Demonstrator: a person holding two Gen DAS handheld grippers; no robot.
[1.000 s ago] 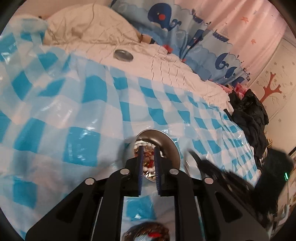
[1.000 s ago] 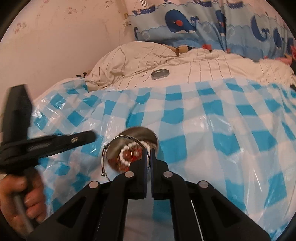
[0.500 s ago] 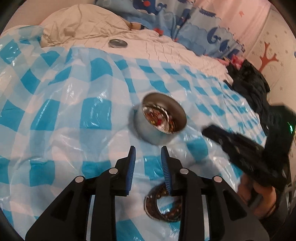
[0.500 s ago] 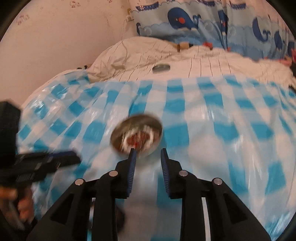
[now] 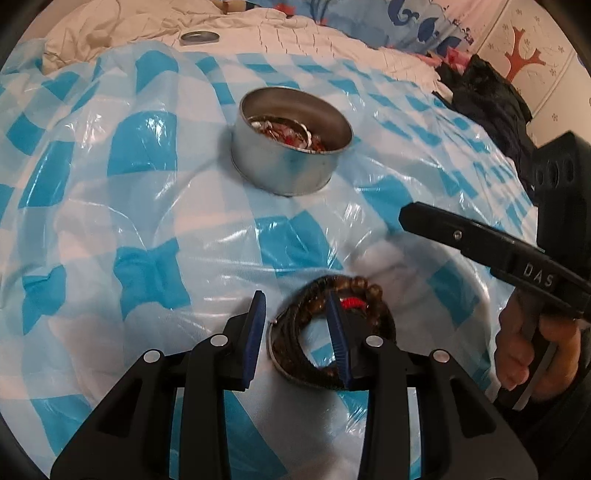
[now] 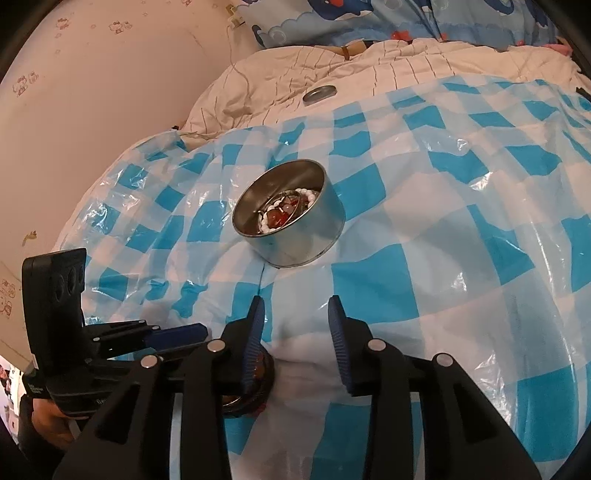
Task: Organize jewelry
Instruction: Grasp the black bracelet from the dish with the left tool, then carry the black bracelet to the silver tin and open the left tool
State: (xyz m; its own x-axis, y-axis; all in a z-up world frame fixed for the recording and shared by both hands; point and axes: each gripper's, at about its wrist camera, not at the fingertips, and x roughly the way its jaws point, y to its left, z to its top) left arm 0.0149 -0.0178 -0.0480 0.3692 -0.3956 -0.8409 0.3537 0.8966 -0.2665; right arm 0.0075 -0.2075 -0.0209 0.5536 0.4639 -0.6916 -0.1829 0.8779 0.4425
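A round metal tin (image 5: 291, 147) stands on the blue checked plastic sheet (image 5: 140, 206) and holds beaded jewelry: red and white beads (image 6: 284, 214) show inside it in the right wrist view, where the tin (image 6: 291, 218) sits ahead of me. A pile of dark brown bead bracelets with a red bit (image 5: 332, 332) lies on the sheet close in front. My left gripper (image 5: 297, 317) is open, its right finger over the pile. My right gripper (image 6: 295, 325) is open and empty, short of the tin. The bracelets (image 6: 258, 373) peek out behind its left finger.
A metal lid (image 5: 199, 37) lies on the cream quilt at the back, also seen in the right wrist view (image 6: 319, 92). Dark clothes (image 5: 487, 99) are heaped at the right. A whale-print cover (image 6: 369, 18) lies at the back. The wall (image 6: 92, 74) is at the left.
Both grippers have pulled back from the tin and opened wide. The left one has come down over the dark bracelet pile. The jewelry stays in the tin.
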